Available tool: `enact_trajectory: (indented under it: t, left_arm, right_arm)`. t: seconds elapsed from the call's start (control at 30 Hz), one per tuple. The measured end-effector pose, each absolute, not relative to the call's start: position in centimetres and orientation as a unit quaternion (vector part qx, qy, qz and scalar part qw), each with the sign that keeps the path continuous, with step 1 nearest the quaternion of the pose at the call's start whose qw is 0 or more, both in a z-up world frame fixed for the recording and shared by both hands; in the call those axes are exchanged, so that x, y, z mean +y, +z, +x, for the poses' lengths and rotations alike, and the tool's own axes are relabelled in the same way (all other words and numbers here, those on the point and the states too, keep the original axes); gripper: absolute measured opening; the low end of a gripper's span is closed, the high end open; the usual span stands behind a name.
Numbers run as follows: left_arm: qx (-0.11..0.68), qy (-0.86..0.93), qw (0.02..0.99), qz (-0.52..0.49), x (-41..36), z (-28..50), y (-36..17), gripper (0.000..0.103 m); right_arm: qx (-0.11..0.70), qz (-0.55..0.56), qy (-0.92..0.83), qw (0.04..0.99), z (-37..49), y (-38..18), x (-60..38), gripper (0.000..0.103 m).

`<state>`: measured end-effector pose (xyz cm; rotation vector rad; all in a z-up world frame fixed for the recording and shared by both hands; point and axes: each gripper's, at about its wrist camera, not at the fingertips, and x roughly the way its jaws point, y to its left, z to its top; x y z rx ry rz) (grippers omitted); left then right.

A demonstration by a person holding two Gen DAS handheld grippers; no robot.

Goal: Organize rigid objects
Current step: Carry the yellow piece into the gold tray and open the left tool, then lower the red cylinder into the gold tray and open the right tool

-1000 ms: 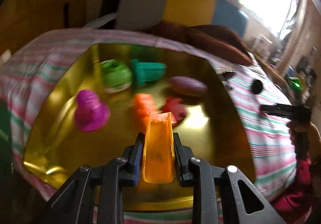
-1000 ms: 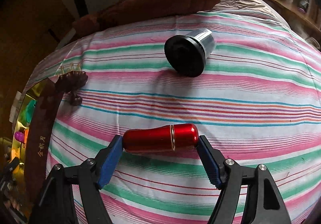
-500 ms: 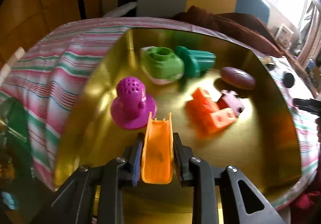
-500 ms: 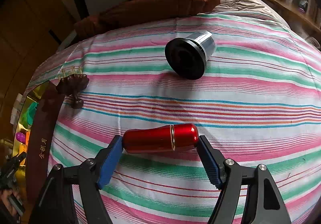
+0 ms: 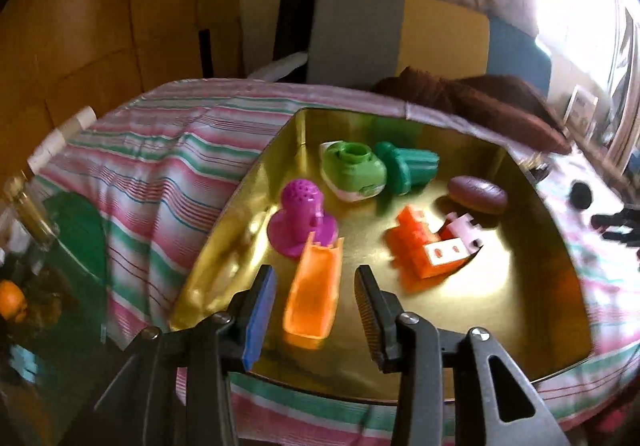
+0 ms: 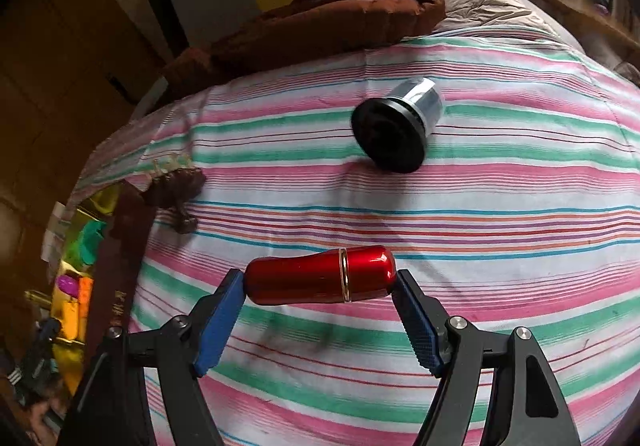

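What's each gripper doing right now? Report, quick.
Left gripper: open, jaws just opening, orange slide piece released between them in the gold tray.
Right gripper: shut on red tube.

My left hand-held gripper [image 5: 314,306] points steeply downward, and its jaws have just been opening; the blue pad [image 5: 260,316] and the ribbed black pad stand apart on either side of the orange piece [image 5: 314,296], neither pressing on it. My right hand-held gripper [image 6: 320,320] also tilts steeply down, its jaws spread wide with both pads pressed against the two ends of the red tube [image 6: 320,280], which spans the gap crosswise.
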<state>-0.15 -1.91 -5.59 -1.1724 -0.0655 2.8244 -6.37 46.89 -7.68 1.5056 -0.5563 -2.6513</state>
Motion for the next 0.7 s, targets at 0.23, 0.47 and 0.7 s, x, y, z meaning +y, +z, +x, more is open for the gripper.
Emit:
enact_trajectory:
  t: [0.23, 0.47, 0.7]
  left_arm:
    - [-0.057, 0.914, 0.113, -0.386, -0.1, 0.4, -5.3, 0.042]
    - [-0.060, 0.912, 0.152, -0.375, 0.9, 0.9, -4.6, 0.042]
    - [-0.093, 0.917, 0.126, -0.366, -1.4, 0.5, -3.4, 0.042]
  right_arm:
    - [-0.195, 0.488, -0.849, 0.051, -5.7, -6.3, 44.6, 0.075]
    - [-0.209, 0.480, -0.846, 0.097, -5.1, -4.6, 40.2, 0.075]
    - [-0.178, 0.473, -0.845, 0.175, -5.2, -2.5, 31.8, 0.075]
